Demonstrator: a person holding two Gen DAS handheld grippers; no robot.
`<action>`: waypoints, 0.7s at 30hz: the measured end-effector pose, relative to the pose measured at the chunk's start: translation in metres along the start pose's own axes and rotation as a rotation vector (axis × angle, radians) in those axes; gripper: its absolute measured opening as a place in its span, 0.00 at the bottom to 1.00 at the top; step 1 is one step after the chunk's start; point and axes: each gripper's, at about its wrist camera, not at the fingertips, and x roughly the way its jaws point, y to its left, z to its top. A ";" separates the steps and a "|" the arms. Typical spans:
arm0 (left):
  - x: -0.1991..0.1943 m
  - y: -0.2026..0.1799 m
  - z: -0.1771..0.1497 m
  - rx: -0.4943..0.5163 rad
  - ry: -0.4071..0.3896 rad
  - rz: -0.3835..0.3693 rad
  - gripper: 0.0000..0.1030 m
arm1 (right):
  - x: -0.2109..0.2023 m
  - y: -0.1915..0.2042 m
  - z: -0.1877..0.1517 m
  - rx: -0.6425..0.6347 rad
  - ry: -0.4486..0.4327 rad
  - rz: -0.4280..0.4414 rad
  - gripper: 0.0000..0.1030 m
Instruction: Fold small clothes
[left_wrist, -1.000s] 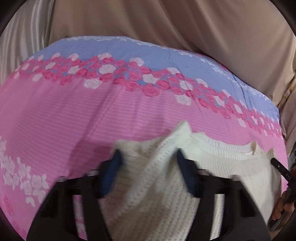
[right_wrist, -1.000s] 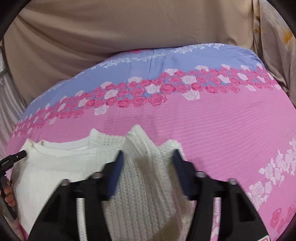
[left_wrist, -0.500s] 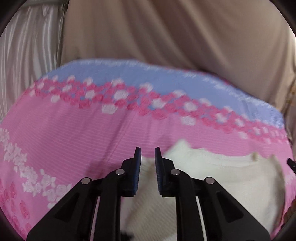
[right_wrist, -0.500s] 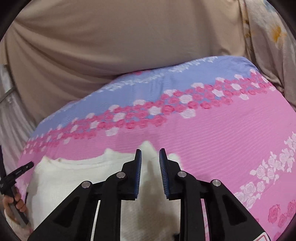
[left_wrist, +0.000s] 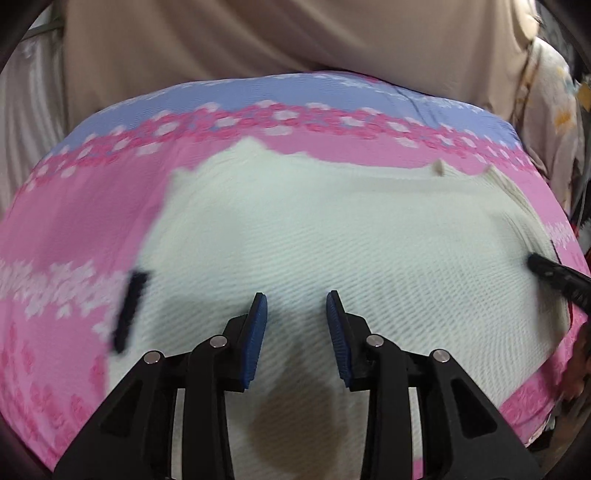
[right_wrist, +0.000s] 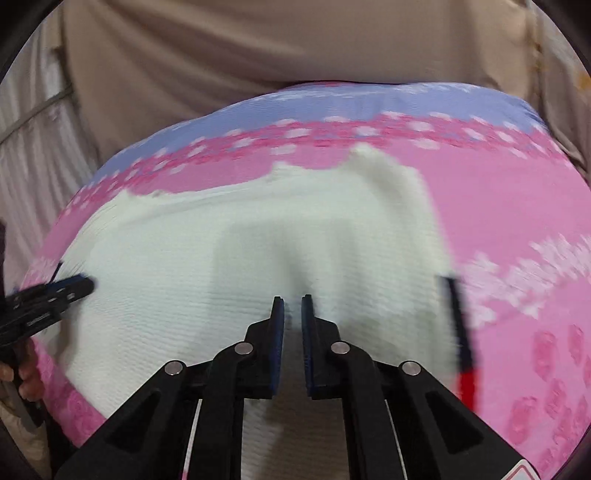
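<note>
- A cream knit sweater (left_wrist: 332, 229) is spread flat on the pink floral bedcover (left_wrist: 74, 229), filling the centre.
- The left gripper (left_wrist: 295, 325) is held partly open, empty, above the knit at 6 o'clock.
- The right gripper (right_wrist: 293, 321) is nearly closed; whether knit is pinched cannot be told.
- Edges should be aligned before creasing.

A pink-and-blue floral bedsheet (left_wrist: 74, 229) covers the bed, with a white knit sweater (left_wrist: 332, 236) spread on it.

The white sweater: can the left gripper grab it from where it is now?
Probably yes. The left gripper hangs right over the white sweater with its jaws apart and nothing between them.
</note>
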 end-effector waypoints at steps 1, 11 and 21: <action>-0.004 0.004 -0.002 -0.009 0.000 0.012 0.32 | -0.008 -0.018 -0.002 0.044 -0.010 -0.055 0.00; -0.003 -0.014 -0.008 0.007 -0.011 0.108 0.32 | -0.018 0.004 -0.002 -0.005 -0.058 -0.077 0.17; -0.004 -0.013 -0.009 0.005 -0.013 0.109 0.32 | -0.022 0.028 0.002 -0.016 -0.045 -0.039 0.18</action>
